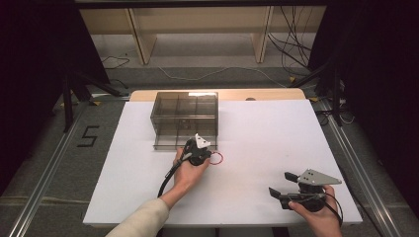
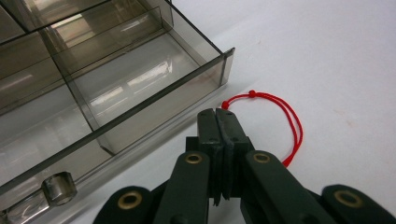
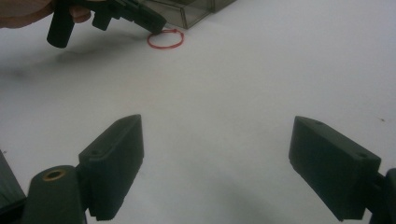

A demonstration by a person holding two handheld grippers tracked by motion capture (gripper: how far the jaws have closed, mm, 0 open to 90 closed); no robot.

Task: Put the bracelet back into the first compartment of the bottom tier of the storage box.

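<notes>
A smoky, see-through plastic organiser box (image 1: 185, 118) with divided compartments stands toward the far side of the white tabletop (image 1: 257, 143), its bottom drawer (image 2: 140, 100) pulled out, and a round clear knob (image 2: 59, 188) shows on the drawer front. Just beside the drawer's near corner lies a thin red string loop (image 2: 280, 121) with small knots, and the left gripper (image 2: 217, 116) has its jaws clenched together on the loop's end next to that corner. Well apart from the box, near the table's front edge, the right gripper (image 3: 219, 158) rests with its jaws spread wide and nothing between them; on the grey floor left of the table, black tape forms a "5" (image 1: 89, 136).
</notes>
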